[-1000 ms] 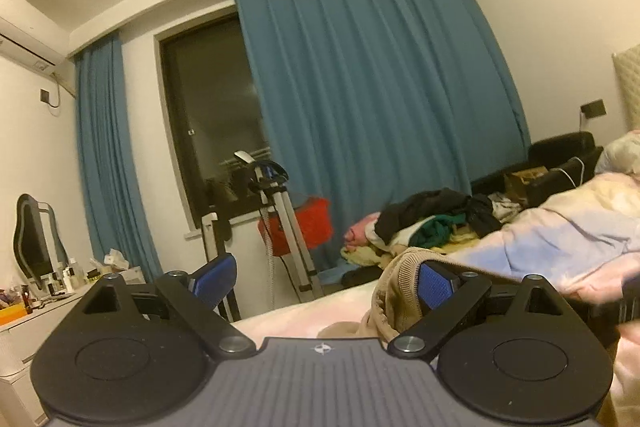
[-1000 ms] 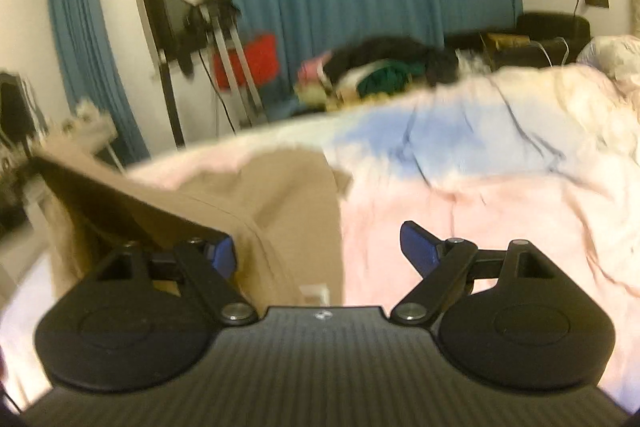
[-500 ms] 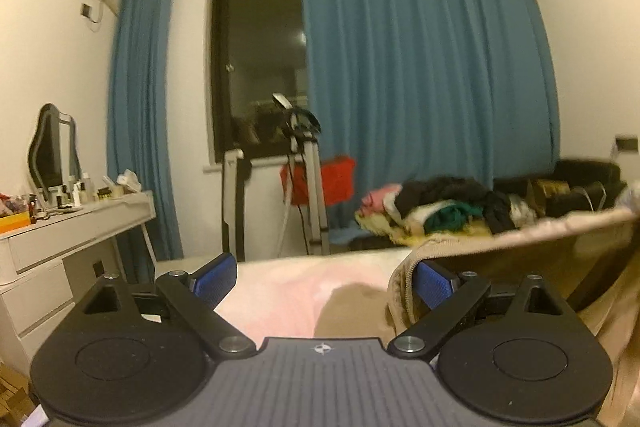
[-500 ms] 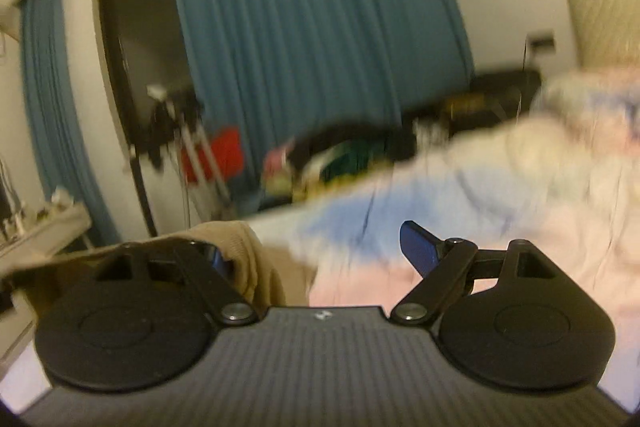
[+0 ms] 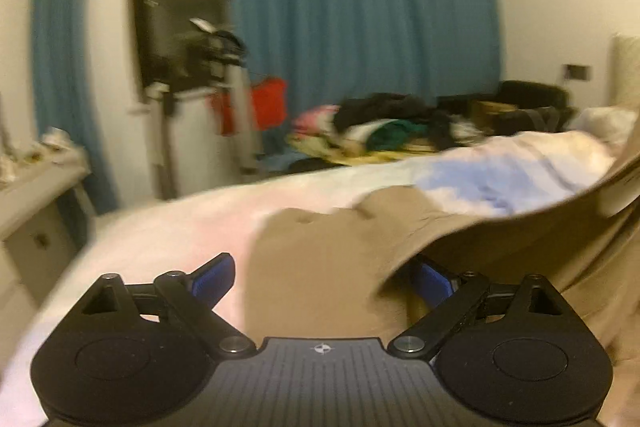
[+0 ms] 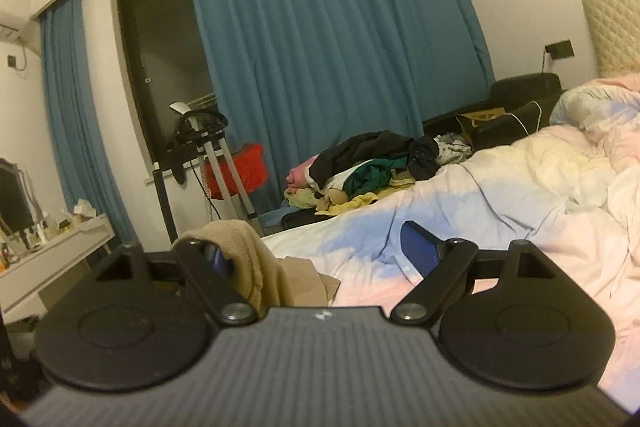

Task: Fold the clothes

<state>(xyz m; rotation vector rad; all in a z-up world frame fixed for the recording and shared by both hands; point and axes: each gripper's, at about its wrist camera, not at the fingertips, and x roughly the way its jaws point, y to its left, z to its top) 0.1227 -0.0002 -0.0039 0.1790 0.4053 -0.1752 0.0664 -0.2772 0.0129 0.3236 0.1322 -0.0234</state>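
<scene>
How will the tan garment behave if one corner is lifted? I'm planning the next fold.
Probably floppy: the tan garment sags in a curve toward the upper right and lies rumpled on the bed. Likely light: it bunches softly over one finger of the right gripper. It may slip off when moved.

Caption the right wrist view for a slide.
Right gripper open, tan garment draped over one of its fingers, above a pastel duvet.

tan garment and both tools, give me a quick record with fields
garment: tan top, partly flat on the bed, one edge lifted at right
left tool: jaws wide, cloth draped over its right finger
right tool: jaws wide, cloth hung on its left finger
background: clothes pile, blue curtain
</scene>
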